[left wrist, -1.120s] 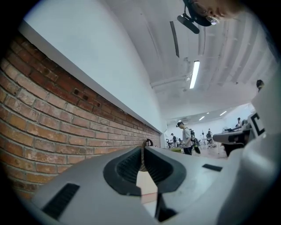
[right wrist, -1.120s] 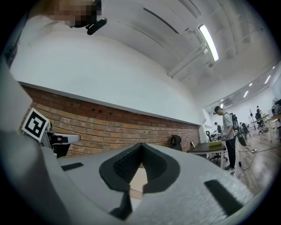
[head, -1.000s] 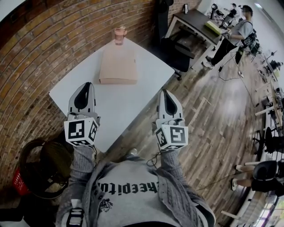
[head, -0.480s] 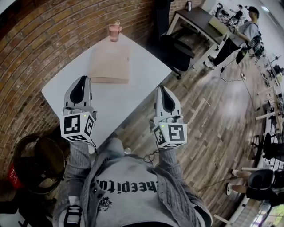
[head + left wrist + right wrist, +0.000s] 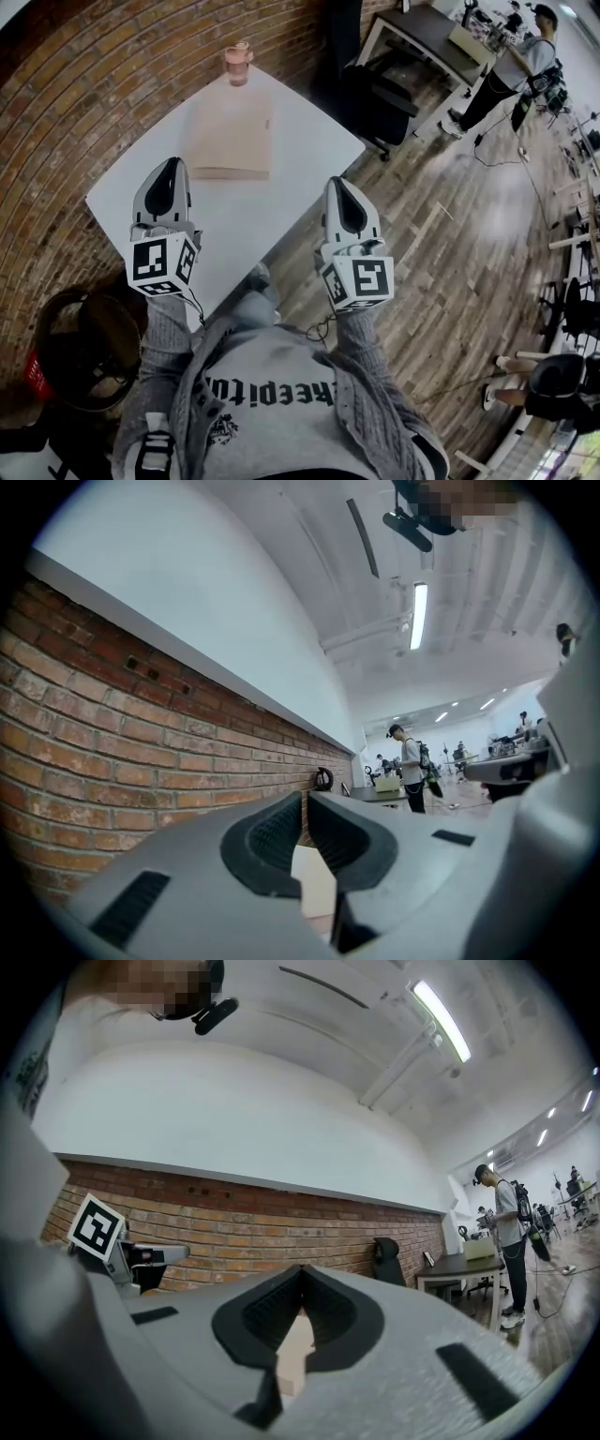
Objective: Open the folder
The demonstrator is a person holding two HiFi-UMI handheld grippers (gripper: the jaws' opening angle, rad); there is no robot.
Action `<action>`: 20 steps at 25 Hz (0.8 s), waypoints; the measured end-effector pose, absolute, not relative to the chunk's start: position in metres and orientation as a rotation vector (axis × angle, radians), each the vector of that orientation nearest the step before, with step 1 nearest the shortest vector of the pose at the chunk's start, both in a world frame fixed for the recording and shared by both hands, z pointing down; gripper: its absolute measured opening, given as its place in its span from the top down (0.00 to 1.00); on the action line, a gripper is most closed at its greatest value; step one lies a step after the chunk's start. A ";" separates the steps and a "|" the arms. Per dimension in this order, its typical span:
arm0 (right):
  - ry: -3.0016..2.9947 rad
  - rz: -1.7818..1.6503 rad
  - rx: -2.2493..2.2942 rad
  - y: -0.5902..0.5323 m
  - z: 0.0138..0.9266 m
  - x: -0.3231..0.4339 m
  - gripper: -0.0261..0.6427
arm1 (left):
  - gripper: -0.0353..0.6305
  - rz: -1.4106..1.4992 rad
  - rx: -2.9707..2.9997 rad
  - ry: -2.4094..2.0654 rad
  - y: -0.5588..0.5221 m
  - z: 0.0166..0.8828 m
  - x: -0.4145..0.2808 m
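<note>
Folder point(image 5: 228, 131) lying flat, white table point(image 5: 281, 192) (brick wall point(image 5: 94, 84) beside)

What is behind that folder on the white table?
A pink cup stands behind the folder, at the table's far corner, with the brick wall beyond. The folder lies closed, so its inside is hidden.

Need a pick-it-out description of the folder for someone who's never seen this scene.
Find the white table beside the brick wall. The folder is the flat tan rectangle lying near its far end. Its only neighbour, a small pink cup at the far corner, stands upright.
</note>
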State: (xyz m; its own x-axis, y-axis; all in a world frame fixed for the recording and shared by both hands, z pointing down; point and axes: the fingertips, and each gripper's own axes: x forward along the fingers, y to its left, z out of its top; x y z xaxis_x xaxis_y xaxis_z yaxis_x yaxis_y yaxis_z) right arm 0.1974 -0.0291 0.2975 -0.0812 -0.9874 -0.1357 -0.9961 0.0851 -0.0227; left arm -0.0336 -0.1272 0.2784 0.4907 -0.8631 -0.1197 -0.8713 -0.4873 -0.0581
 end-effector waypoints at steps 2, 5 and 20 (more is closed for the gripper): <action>2.239 0.099 -2.036 -0.040 0.301 0.200 0.95 | 0.92 0.103 -2.615 1.540 -0.136 0.281 -0.030; 2.261 0.081 -2.024 -0.057 0.305 0.204 0.95 | 0.92 0.081 -2.611 1.553 -0.148 0.286 -0.024; 2.431 -0.058 -1.948 -0.150 0.347 0.190 0.95 | 0.92 -0.014 -2.634 1.625 -0.212 0.326 -0.025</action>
State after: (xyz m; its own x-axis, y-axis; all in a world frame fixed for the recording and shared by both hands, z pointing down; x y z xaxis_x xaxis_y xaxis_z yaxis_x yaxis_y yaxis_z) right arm 0.1899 -0.1498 0.3470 -0.2180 -0.9759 0.0026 -0.9750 0.2177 -0.0455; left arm -0.0252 -0.2118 0.3256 0.4488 -0.8935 -0.0169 -0.8931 -0.4478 -0.0441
